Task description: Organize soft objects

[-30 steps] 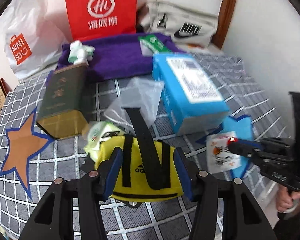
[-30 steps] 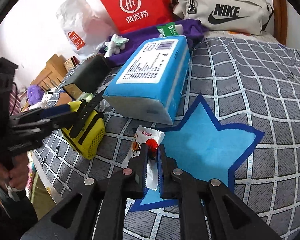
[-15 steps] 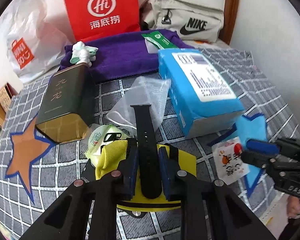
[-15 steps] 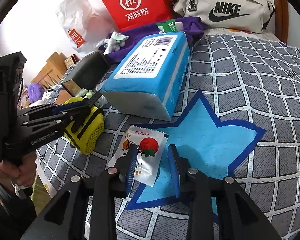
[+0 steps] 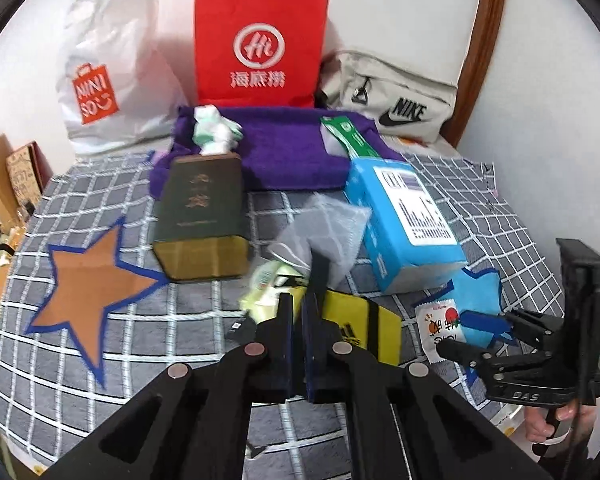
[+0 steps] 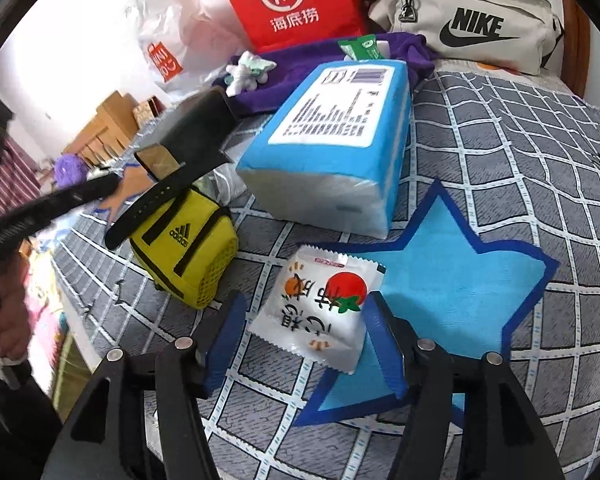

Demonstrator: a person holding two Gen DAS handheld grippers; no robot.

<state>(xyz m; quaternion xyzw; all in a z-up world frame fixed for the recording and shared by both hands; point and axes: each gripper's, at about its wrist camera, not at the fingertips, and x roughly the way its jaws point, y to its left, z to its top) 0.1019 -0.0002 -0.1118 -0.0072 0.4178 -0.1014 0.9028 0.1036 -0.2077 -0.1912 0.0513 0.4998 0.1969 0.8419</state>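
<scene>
Crosswise, black strap, upward-left from yellow pouch.

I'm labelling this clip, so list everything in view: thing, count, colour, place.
snack packet: 1, white, on blue star's edge
blue star: 1, on checked cover
orange star: 1, left
yellow pouch: 1, black strap pinched
tissue pack: 1, blue, centre
dark box: 1, green-gold
purple towel: 1, behind
red bag: 1, at wall
Nike bag: 1, beige
left gripper: shut on strap
right gripper: opening around packet
</scene>
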